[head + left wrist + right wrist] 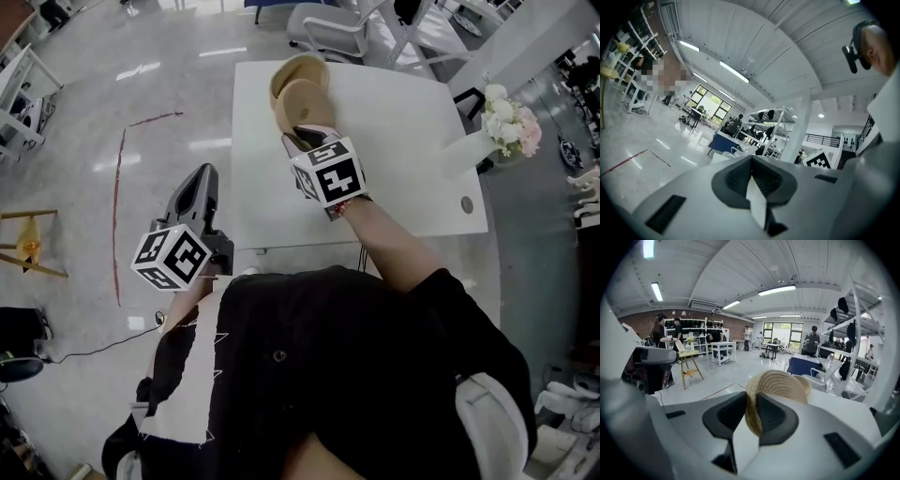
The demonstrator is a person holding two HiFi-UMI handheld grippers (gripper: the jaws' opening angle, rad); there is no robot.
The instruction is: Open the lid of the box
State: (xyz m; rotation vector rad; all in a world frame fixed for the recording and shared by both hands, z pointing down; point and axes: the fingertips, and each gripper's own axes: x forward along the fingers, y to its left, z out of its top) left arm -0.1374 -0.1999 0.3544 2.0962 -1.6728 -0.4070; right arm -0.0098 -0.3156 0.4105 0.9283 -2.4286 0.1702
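A round woven box [292,69] stands at the far left of the white table [403,159]. Its woven lid [307,101] is off the box, tilted up on edge just in front of it. My right gripper [305,134] is shut on the lid's rim. In the right gripper view the lid [780,385] sits pinched between the pads of that gripper [752,416], with the box [804,380] partly hidden behind it. My left gripper [199,192] hangs over the floor, left of the table. Its view shows the left gripper [751,180] shut and holding nothing.
A white vase of pale flowers [509,122] stands at the table's right edge, with a small round disc [467,203] nearer me. A white chair [328,28] sits behind the table. Red tape [119,197] marks the floor at the left.
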